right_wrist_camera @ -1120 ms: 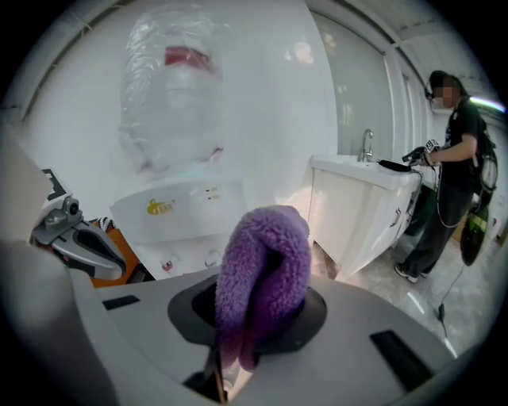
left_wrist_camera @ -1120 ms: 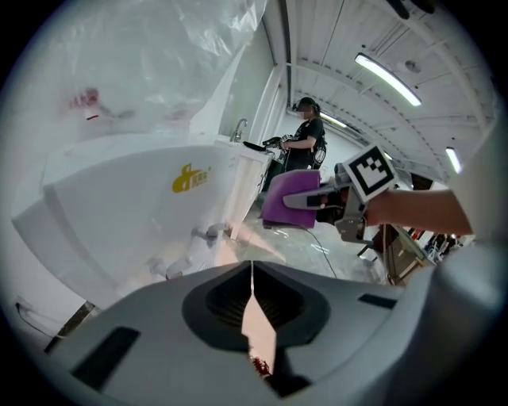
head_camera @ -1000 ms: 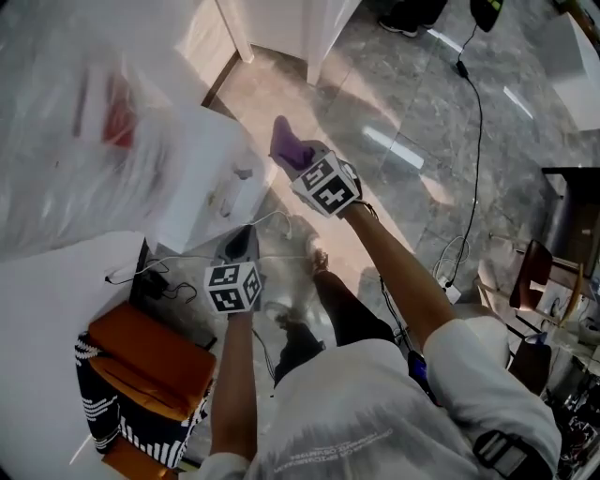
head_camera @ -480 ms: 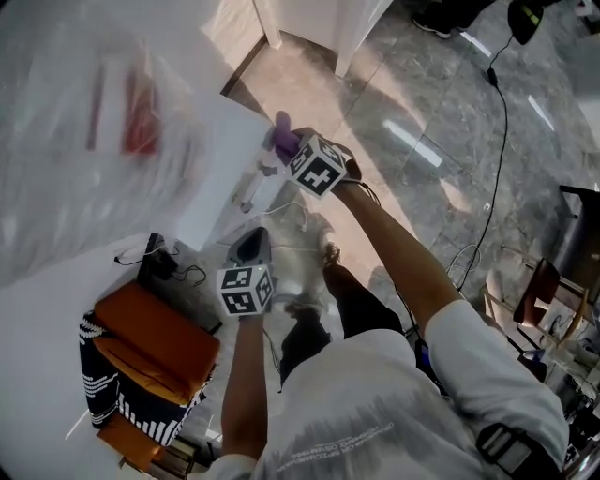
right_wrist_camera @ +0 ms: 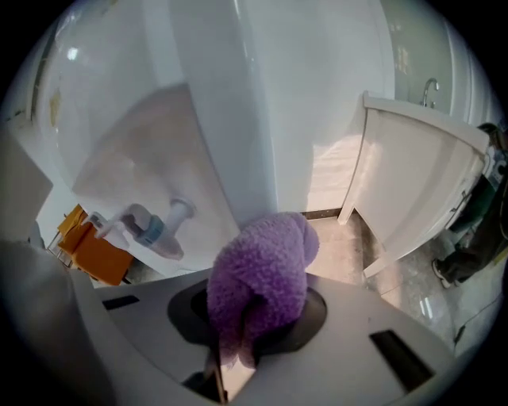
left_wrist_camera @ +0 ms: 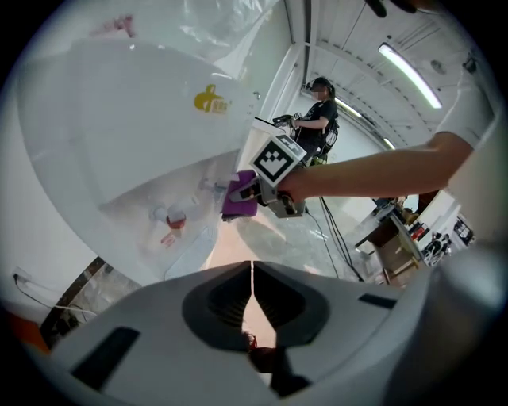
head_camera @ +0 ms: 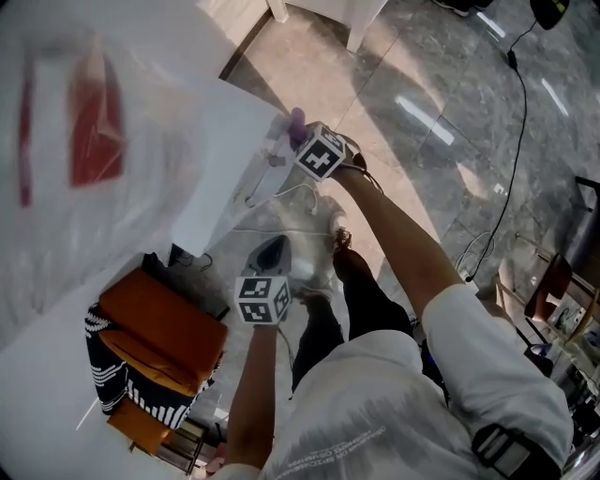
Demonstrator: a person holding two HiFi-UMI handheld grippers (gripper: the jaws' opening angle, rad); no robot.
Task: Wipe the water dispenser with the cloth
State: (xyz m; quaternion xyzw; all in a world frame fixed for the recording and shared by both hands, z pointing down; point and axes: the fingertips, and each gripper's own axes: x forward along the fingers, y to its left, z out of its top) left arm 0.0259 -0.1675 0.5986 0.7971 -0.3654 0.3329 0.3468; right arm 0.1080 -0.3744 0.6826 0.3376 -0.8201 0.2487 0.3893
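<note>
Now the fluffy purple cloth (right_wrist_camera: 262, 270), bunched into a soft lump, sits clamped in the right gripper (head_camera: 302, 136), near the taps of the white water dispenser (right_wrist_camera: 238, 95). The left gripper (left_wrist_camera: 252, 289) has its jaws pressed together with nothing between them.

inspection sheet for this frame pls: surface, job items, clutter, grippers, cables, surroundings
Surface: glossy grey stone-look floor; no table in use.
Job's things: white water dispenser with taps on its front; purple cloth close to the taps, contact not clear.
Clutter: orange item beside the dispenser, striped fabric under it.
Grippers: right gripper clamped on the cloth; left gripper jaws together, nothing between, held low.
Cables: black cable across the floor.
Surroundings: white furniture legs; a person in the background.
</note>
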